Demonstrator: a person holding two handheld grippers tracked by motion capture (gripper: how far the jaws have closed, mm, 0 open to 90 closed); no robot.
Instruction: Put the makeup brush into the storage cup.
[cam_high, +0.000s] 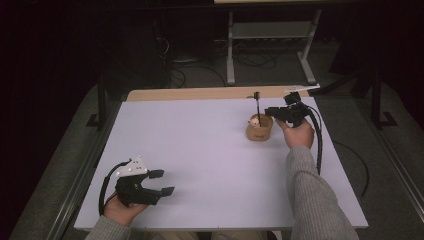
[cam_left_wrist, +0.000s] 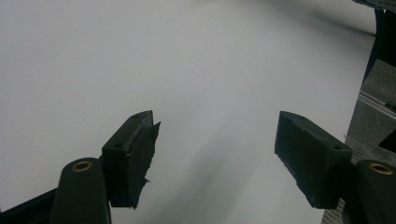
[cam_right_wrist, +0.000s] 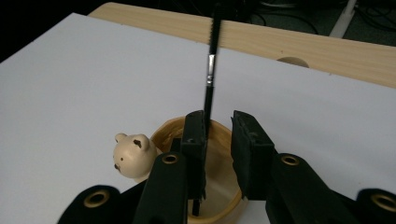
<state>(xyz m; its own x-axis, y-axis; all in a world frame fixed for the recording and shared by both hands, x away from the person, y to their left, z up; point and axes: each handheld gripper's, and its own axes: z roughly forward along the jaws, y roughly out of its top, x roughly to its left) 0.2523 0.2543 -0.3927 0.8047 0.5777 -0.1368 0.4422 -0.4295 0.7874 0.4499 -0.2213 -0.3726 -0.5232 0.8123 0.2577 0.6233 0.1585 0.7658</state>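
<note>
Right gripper view: right gripper (cam_right_wrist: 219, 154) released around a brush (cam_right_wrist: 208, 93) in the unlabelled cup (cam_right_wrist: 224, 135).

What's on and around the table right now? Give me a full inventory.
brush: one, black with metal ferrule, standing upright in the cup
cup: one, tan wooden, far right of table
bear figure: one, cream, at the cup's rim
table: one, white top, wooden strip along far edge
left tool: black, near left corner, open over bare table
right tool: black, above the cup, one jaw beside the brush, a gap between the jaws
</note>
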